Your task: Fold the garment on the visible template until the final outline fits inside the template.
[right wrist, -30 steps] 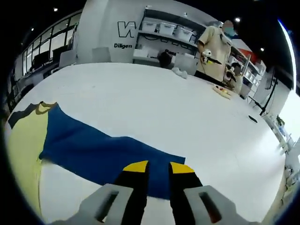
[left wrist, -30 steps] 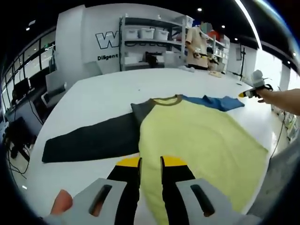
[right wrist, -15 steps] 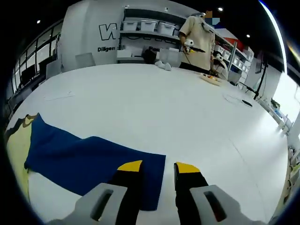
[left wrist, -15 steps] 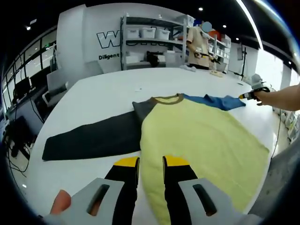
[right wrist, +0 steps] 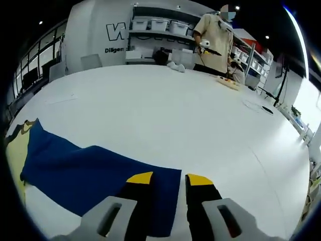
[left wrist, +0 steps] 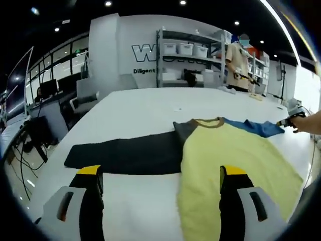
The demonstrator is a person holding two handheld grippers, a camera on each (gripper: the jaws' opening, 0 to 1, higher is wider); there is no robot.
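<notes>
A long-sleeved shirt lies flat on the white table (left wrist: 145, 108). It has a yellow body (left wrist: 225, 158), a dark grey sleeve (left wrist: 125, 153) stretched out to the left and a blue sleeve (left wrist: 256, 127) reaching to the right. My left gripper (left wrist: 161, 173) hovers near the shirt's hem, jaws wide open, one over bare table and one over the yellow cloth. My right gripper (right wrist: 169, 179) is at the cuff end of the blue sleeve (right wrist: 90, 168), its jaws a little apart with the cuff edge between them. It also appears at the sleeve tip as the right gripper (left wrist: 287, 122), held by a hand.
A person (right wrist: 215, 37) stands at the table's far side beside shelves (left wrist: 185, 55) with white bins. Small items (right wrist: 228, 84) and a cable (right wrist: 263, 108) lie near the far right edge. Desks and monitors (left wrist: 45, 95) stand off to the left.
My left gripper's jaws have opened wide from nearly closed. The right gripper's jaws have parted slightly and now sit at the blue sleeve's cuff edge.
</notes>
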